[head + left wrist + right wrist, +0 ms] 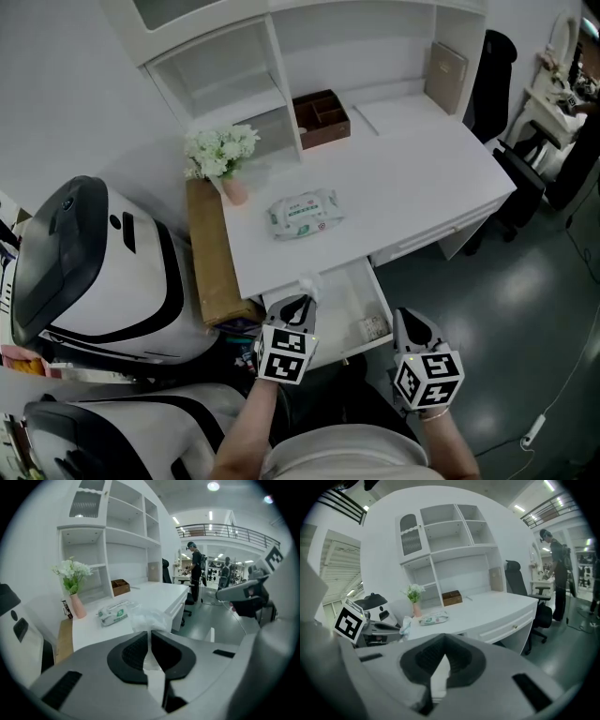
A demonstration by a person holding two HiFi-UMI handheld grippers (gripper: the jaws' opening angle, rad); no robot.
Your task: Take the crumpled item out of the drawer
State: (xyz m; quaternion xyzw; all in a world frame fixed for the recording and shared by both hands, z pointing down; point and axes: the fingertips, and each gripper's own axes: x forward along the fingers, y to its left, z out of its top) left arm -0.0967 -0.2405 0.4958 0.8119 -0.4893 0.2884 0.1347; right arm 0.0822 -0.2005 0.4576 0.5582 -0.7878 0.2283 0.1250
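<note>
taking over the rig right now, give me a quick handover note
Left gripper: shut on the crumpled item, holding it at about desk-top height over the open drawer.
Right gripper: shut, nothing in it, near the drawer's front right corner.
Done: the item is gripped and looks lifted out of the drawer.
Left: carry it clear and set it down, perhaps on the desk. The drawer is open.
</note>
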